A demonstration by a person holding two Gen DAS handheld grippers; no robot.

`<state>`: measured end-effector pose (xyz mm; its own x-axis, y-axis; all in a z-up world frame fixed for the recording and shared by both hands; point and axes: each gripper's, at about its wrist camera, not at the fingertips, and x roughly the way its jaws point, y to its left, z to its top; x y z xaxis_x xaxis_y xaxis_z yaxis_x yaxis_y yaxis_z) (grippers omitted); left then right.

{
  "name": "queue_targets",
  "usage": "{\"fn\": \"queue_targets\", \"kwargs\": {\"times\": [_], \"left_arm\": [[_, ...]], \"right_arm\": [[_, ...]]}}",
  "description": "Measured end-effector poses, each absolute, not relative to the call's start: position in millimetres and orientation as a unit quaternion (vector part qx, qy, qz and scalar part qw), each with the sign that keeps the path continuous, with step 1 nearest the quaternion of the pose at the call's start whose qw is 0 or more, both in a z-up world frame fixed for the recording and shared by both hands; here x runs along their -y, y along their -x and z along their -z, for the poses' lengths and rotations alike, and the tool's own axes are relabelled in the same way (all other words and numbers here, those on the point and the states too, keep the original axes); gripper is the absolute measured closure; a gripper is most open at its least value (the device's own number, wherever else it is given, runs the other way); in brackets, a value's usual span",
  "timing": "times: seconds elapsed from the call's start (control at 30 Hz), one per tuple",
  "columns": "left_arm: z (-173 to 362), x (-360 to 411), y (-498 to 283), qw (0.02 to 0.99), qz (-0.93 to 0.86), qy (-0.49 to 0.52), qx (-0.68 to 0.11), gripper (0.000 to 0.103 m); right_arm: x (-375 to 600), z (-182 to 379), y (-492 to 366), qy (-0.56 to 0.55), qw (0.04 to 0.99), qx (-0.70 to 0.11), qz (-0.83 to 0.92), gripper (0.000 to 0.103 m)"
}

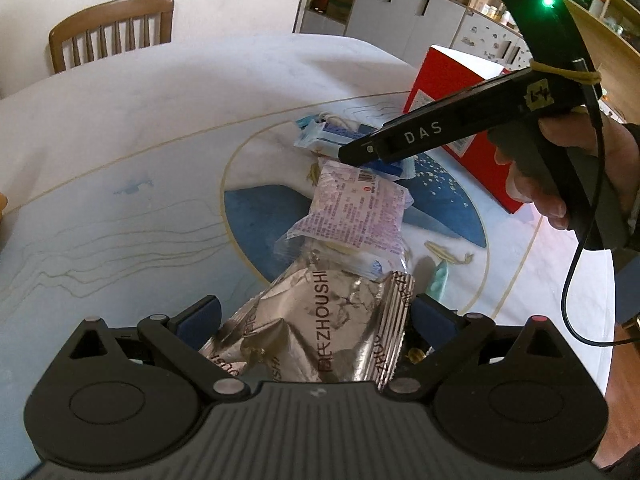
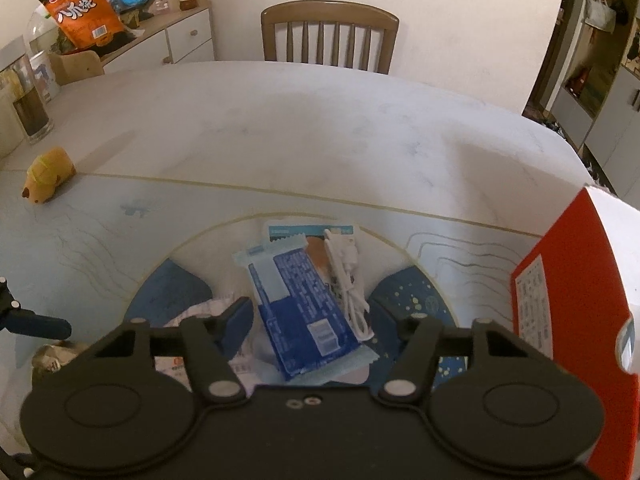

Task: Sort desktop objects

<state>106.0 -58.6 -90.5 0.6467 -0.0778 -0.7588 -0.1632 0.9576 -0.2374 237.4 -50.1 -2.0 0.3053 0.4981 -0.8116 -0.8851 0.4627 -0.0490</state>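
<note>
- Left gripper (image 1: 316,320): a silver foil packet (image 1: 320,320) is seen between the blue pads and fills the gap edge to edge; judged clamped, though pad contact is partly hidden by foil.
- Just ahead of left fingertips: a pale purple printed packet (image 1: 356,212), lying over a clear-wrapped item; a small green piece is noted to the right of the fingers.
- Right gripper (image 2: 320,320): jaws part-open, set astride a blue packet (image 2: 296,304). A gap is visible on the right-finger side; left pad (image 2: 236,320) is near the packet edge, contact can't be told. Not counted as a grip yet.
- White cable (image 2: 348,280) lies along the blue packet, toward the right finger.
- Red box (image 2: 572,280) stands well right of the right fingers, w/ nothing visible of its inside.
- Progress (est.): early. One item is in hand, one is being approached; the pile is still clustered at table (image 2: 280,128) centre, nothing is seen sorted.
</note>
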Motion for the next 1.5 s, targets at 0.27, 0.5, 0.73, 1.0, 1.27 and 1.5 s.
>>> {"fn": "queue_targets", "kwargs": {"times": [0.27, 0.5, 0.73, 1.0, 1.27, 1.5], "left_arm": [[92.2, 54.1, -107.7, 0.895, -0.024, 0.16, -0.416, 0.016], [91.3, 50.4, -109.6, 0.894, -0.037, 0.155, -0.418, 0.033], [91.2, 48.6, -111.1, 0.895, -0.044, 0.153, -0.417, 0.044], [90.0, 48.9, -111.5, 0.895, -0.045, 0.148, -0.419, 0.05], [87.4, 48.5, -110.2, 0.894, -0.05, 0.145, -0.421, 0.051], [78.0, 49.8, -107.7, 0.897, -0.05, 0.144, -0.415, 0.051]], "right_arm": [[45.5, 5.3, -238.4, 0.252, 0.759, -0.383, -0.463, 0.054], [43.8, 7.6, -240.2, 0.249, 0.752, -0.392, -0.468, 0.058], [43.9, 6.3, -240.1, 0.249, 0.752, -0.39, -0.47, 0.065], [46.5, 2.2, -238.5, 0.244, 0.756, -0.386, -0.47, 0.066], [51.5, -4.1, -236.2, 0.243, 0.759, -0.382, -0.468, 0.066], [59.3, -13.8, -233.2, 0.239, 0.766, -0.374, -0.465, 0.066]]}}
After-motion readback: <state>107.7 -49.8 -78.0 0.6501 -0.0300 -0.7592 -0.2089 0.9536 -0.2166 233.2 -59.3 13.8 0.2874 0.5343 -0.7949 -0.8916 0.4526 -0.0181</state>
